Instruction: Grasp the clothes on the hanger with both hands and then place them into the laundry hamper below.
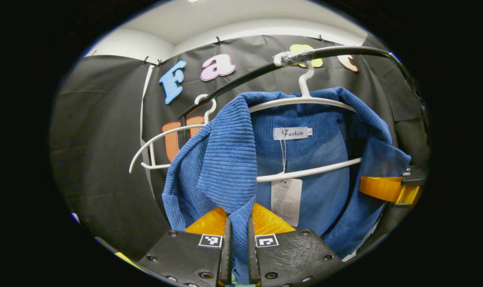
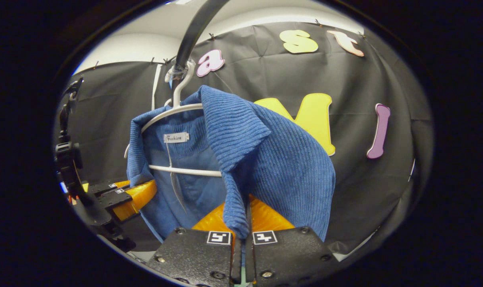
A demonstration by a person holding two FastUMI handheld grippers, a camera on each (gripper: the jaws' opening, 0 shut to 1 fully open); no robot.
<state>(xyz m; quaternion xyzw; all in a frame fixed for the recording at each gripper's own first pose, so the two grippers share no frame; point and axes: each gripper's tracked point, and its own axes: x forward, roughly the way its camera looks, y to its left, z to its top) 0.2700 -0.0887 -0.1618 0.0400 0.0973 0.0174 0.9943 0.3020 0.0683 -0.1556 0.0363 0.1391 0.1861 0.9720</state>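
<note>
Sweater (image 1: 225,159), blue ribbed knit, hangs on a white hanger (image 1: 305,103) whose hook sits over a black rail (image 1: 241,81) near the booth's cloth wall. In the left gripper view the left gripper (image 1: 238,223) has its two fingers drawn nearly together on a fold of the knit at one front edge, with the fabric running down between them. In the right gripper view the right gripper (image 2: 241,223) is pinched the same way on the other front edge, a flap of the collar drooping over its fingers. Each gripper also shows off to the side in the other's view.

Both holds look set, so the step in hand is judged to be freeing the garment from the hanger. Doing it well probably means lifting both shoulders up and off the hanger's ends together, keeping the pull even so that the hook is not dragged along or off the rail, and watching that the paper tag (image 1: 286,201) and its string do not snag on the hanger's lower bar.

A second white hanger (image 1: 165,139) hangs bare beside it. No hamper can be made out, so its contents cannot be told.
</note>
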